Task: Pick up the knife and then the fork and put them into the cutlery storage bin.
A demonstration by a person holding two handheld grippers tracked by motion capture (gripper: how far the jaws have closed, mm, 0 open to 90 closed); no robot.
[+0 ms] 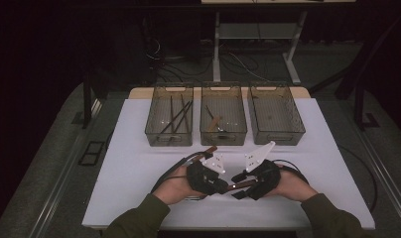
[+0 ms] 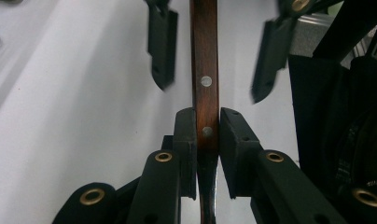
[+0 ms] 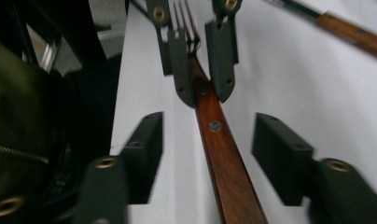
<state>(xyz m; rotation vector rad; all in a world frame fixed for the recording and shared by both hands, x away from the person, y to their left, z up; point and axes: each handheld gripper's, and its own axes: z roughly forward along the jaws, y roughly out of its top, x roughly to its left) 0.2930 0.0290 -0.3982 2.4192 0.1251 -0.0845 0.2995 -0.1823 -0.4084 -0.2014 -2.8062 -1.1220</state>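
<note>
A fork with a brown wooden handle (image 2: 205, 60) is held level just above the white table (image 1: 139, 168). My left gripper (image 2: 207, 128) is shut on the handle near its rivets, with the metal tines (image 3: 185, 21) pointing back past it. In the high view the left gripper (image 1: 224, 187) and right gripper (image 1: 236, 187) meet tip to tip at the front middle. My right gripper (image 3: 210, 149) faces the left one, its jaws standing on either side of the handle (image 3: 224, 158) with a gap at each pad.
Three clear bins stand in a row at the back: the left bin (image 1: 153, 130) holds several dark sticks, the middle bin (image 1: 205, 134) a few utensils, the right bin (image 1: 298, 124) looks bare. Another wooden-handled utensil (image 3: 352, 33) lies on the table nearby.
</note>
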